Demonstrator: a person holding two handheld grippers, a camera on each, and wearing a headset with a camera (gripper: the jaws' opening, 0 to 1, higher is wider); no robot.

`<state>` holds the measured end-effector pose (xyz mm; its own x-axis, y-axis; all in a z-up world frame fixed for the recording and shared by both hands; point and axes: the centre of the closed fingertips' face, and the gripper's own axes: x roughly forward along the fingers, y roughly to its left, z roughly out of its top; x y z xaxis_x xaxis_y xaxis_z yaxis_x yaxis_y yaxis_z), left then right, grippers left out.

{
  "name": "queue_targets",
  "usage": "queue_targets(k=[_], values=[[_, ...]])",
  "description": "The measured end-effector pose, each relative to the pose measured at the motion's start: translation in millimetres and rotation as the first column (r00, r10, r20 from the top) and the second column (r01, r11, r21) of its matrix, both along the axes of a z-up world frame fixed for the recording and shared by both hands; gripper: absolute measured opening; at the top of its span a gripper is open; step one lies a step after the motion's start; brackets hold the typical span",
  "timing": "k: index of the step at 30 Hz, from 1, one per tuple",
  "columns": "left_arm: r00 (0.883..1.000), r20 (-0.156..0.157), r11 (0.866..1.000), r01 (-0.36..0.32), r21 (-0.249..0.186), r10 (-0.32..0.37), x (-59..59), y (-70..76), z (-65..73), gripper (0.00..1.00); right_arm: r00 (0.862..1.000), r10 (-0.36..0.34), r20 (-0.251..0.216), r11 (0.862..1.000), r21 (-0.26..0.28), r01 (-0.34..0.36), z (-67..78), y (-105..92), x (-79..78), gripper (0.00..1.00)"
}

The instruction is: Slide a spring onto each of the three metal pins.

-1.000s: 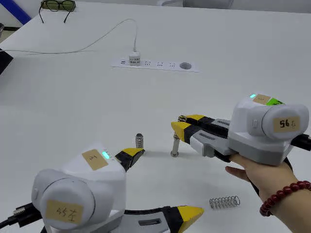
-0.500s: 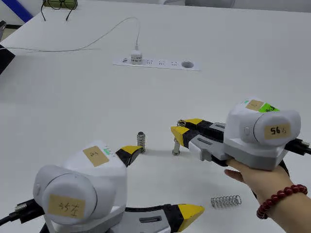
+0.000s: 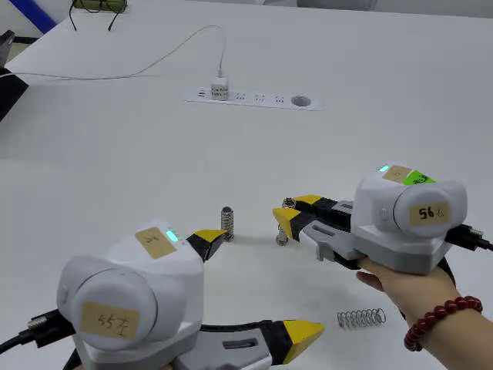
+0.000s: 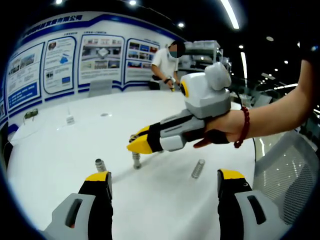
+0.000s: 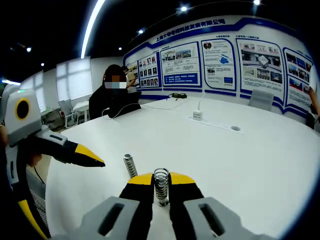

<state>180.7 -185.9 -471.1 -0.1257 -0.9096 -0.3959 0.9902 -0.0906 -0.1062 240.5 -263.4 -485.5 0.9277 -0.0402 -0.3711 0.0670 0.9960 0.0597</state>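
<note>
White counter [image 3: 115, 169], broad open surface from pins back to power strip [image 3: 254, 99]. Right gripper [image 5: 161, 181]: jaws clamped on upright spring [image 5: 160, 186] atop pin [image 3: 282, 237]. Left gripper [image 4: 165, 176]: jaws apart, nothing between. Spring-fitted pin [image 3: 226, 222] nearby. Loose spring [image 3: 361, 317] lying flat beside hand [image 3: 408, 289].

Count: spring [image 3: 226, 219] [image 3: 360, 317] [image 5: 161, 186] 3, pin [image 3: 227, 236] [image 3: 282, 237] 2, gripper [image 3: 266, 284] [image 3: 285, 210] 2

A spring-covered pin [image 3: 226, 222] stands upright; a loose spring [image 3: 360, 317] lies sideways.
</note>
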Motion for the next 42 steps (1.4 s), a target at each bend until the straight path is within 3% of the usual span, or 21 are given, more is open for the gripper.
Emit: queue_targets(k=[26, 36, 42], values=[[1.000, 0.003, 1.000, -0.004, 0.005, 0.004, 1.6, 1.1, -0.6, 0.86, 0.998, -0.017, -0.056, 1.000, 0.020, 0.019, -23.9, 0.8, -3.2, 0.12], [1.000, 0.008, 1.000, 0.002, 0.003, -0.002, 0.0, 1.1, -0.3, 0.85, 0.998, -0.017, -0.053, 1.000, 0.021, 0.018, -23.1, 2.9, -3.2, 0.13], [1.000, 0.009, 1.000, 0.007, 0.009, -0.007, -1.1, 1.6, -1.8, 0.84, 0.999, -0.020, -0.039, 0.999, 0.028, 0.022, -15.3, 4.3, -2.3, 0.22]])
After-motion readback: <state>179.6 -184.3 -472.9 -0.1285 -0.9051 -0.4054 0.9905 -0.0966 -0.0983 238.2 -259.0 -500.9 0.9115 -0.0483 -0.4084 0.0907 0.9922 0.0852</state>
